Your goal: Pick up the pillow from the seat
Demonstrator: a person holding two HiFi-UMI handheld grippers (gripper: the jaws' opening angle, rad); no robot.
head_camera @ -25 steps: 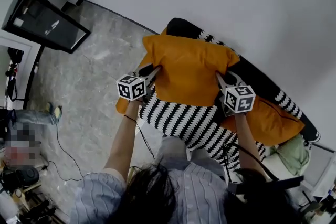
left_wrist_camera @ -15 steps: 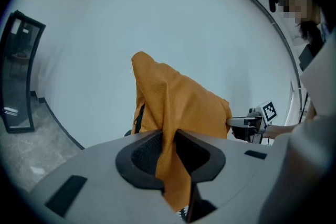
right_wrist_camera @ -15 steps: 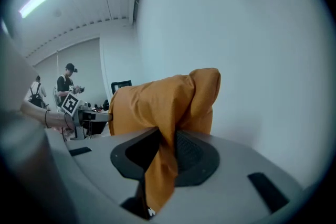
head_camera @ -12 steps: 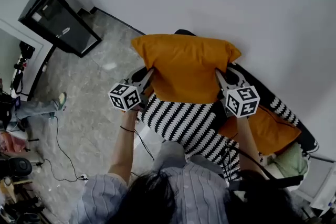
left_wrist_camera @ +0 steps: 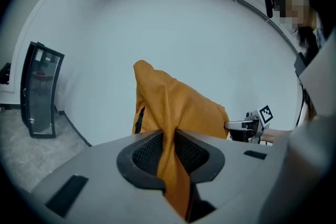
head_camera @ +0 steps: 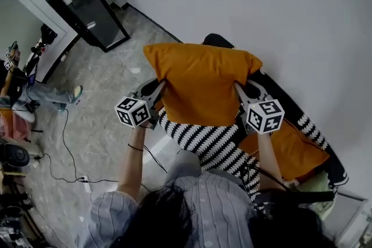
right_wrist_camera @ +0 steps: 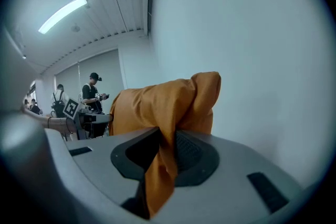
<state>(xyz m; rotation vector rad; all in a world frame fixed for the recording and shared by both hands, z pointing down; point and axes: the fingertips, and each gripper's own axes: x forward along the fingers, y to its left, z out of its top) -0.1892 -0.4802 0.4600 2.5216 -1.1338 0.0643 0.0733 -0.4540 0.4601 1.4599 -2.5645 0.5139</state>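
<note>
The orange pillow [head_camera: 200,84] is lifted above the striped seat [head_camera: 200,137], held up by its two side edges in front of the white wall [head_camera: 261,3]. The left gripper [head_camera: 154,90] pinches one edge, its fingers [left_wrist_camera: 146,152] having just been closing on the bunched fabric between them. The right gripper [head_camera: 244,92] has its fingers [right_wrist_camera: 191,156] clamped on the other edge, and a second orange pillow [head_camera: 290,148] lies on the seat.

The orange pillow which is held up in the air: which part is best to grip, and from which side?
Pinch the thin side edges of the pillow, one from each side: it is wide, soft and flat, so only an edge fold fits between jaws. The left gripper, whose jaws have just been closing, and the right gripper each grip such a fold.
</note>
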